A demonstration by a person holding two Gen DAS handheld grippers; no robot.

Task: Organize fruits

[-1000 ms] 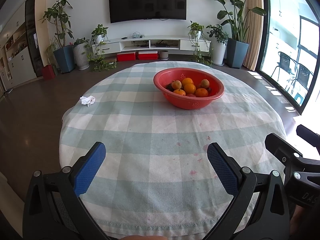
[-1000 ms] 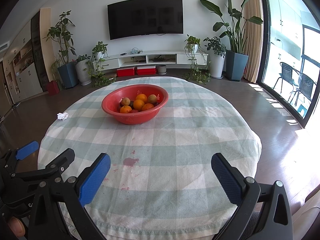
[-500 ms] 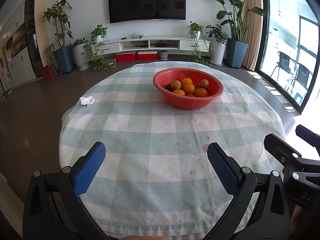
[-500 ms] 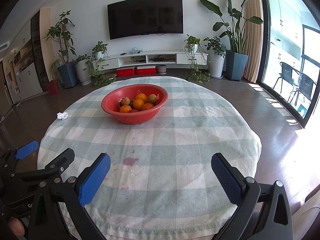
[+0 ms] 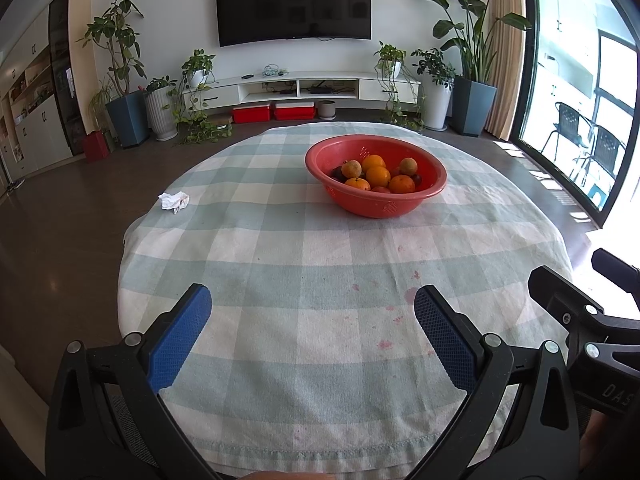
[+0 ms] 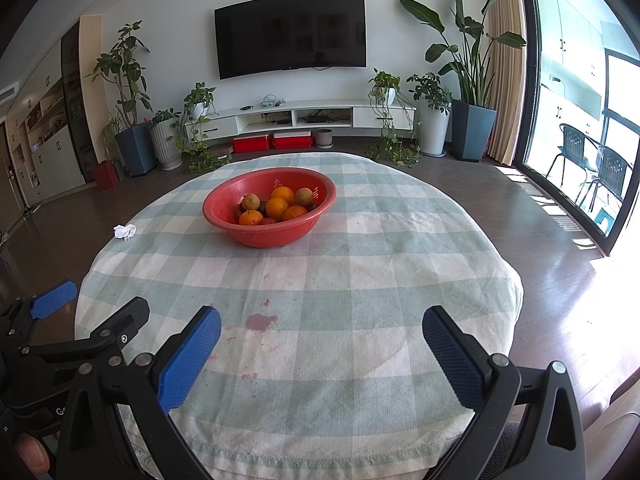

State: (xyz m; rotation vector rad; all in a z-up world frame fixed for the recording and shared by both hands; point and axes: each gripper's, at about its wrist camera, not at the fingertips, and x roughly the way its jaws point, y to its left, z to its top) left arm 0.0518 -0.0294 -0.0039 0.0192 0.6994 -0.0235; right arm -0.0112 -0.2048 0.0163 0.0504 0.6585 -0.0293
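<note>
The left wrist view looked across a round table draped in a pale green and white checked cloth [image 5: 320,264], marked with a few reddish stains near the closer edge. The left gripper [image 5: 312,320] hovered low over that near edge, its two blue-padded fingers [image 5: 180,336] spread wide with nothing between them. A red bowl [image 5: 376,200] sat on the far half of the table, right of centre, holding a pile of oranges [image 5: 378,176], some paler round fruits and a few dark ones. A crumpled white tissue [image 5: 174,201] lay near the table's left edge, well apart from the bowl. Part of the right gripper's black frame showed at the lower right. The right wrist view showed the same table from a little farther right. The right gripper [image 6: 320,344] was also spread wide and empty above the near edge of the cloth [image 6: 360,272]. Here the red bowl [image 6: 268,232] stood left of centre on the far half, with the oranges [image 6: 277,207] heaped inside, and the tissue [image 6: 125,231] lay farther left. The left gripper [image 6: 100,312] showed at the lower left. Behind the table stood a wall-mounted television [image 6: 290,34] and potted plants.
</note>
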